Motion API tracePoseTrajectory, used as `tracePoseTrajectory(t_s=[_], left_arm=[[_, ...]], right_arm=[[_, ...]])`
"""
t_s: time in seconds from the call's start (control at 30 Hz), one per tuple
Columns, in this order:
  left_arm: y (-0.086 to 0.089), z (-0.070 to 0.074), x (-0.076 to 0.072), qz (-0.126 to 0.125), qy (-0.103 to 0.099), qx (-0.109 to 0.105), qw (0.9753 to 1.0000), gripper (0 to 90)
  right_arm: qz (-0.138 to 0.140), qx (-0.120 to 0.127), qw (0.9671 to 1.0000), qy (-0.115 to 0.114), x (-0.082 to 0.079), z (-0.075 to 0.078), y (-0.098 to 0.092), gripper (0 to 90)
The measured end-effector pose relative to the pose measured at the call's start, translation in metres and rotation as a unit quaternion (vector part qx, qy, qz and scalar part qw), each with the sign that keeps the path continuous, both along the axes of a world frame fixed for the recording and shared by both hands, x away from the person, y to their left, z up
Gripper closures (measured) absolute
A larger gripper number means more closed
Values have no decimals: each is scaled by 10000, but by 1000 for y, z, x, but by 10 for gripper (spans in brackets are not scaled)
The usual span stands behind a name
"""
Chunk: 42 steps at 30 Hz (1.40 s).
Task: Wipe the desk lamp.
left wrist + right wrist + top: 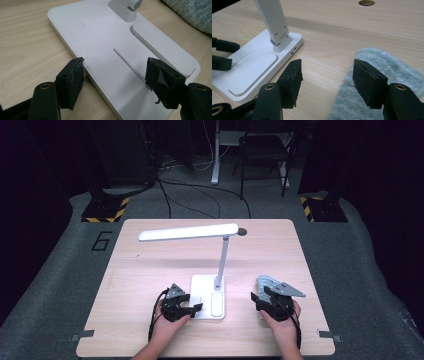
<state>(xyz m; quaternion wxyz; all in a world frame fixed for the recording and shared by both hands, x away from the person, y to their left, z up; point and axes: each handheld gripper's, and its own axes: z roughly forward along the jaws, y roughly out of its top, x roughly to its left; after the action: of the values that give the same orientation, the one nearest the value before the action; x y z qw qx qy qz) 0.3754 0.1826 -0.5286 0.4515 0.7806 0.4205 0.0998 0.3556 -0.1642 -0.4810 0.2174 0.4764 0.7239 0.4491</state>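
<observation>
Left gripper point(192, 308), held in the person's left hand point(167, 322) at the near edge of the wooden table point(150, 265), has its two black jaws spread wide and holds nothing. In the left gripper view point(115, 75) one jaw hangs over the bare wood just beside the lamp base's point(100, 32) edge, the other over the base near its ribbed white pad point(162, 47); whether either jaw touches the base cannot be told.

Right gripper point(257, 296), in the person's right hand point(282, 325) on the right side of the table, is also wide open and empty. In the right gripper view point(327, 75) one jaw sits above a fluffy grey cloth point(387, 65) lying flat on the wood, the other above bare table between the cloth and the base.

Between the two grippers stands a white desk lamp point(220, 255). Its flat rectangular base rests near the near edge, a slim post rises upright from it, and a long white light bar point(187, 232) stretches left from the top of the post, well above the table. The cloth lies to the right of the base, apart from it.
</observation>
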Motion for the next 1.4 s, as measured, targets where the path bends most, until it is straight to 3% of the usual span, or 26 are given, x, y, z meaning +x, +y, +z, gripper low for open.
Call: tracePoseTrajectory(t_s=[0.1,0.17,0.27,0.37,0.5,0.73,1.0,1.03,1.23,1.4], left_arm=[[2,2,0,-149,-12,161,9998,311],[2,4,-1,-148,-130,225,9996,312],[4,5,-1,-102,-112,149,9998,314],[8,6,0,-20,-81,61,9999,314],[11,8,0,38,-84,51,9999,314],[13,9,1,-10,-152,183,9997,315],[16,11,1,8,-177,176,9997,316],[17,11,1,21,-187,159,9997,316],[21,12,3,74,-196,164,9996,316],[23,13,4,100,-207,159,9996,316]], right_arm=[[112,-38,9999,68,2,-2,14,397],[249,-50,9996,127,4,-3,25,392],[458,-180,9986,179,6,-6,41,391],[655,-268,9974,100,10,-3,56,392],[778,-138,9969,-23,20,6,72,395],[883,-179,9957,-195,40,25,95,419],[891,-206,9952,-338,54,39,107,528],[785,-239,9959,-371,54,40,109,539],[703,-138,9971,-252,61,42,107,636],[855,-66,9962,-180,66,42,106,682]])
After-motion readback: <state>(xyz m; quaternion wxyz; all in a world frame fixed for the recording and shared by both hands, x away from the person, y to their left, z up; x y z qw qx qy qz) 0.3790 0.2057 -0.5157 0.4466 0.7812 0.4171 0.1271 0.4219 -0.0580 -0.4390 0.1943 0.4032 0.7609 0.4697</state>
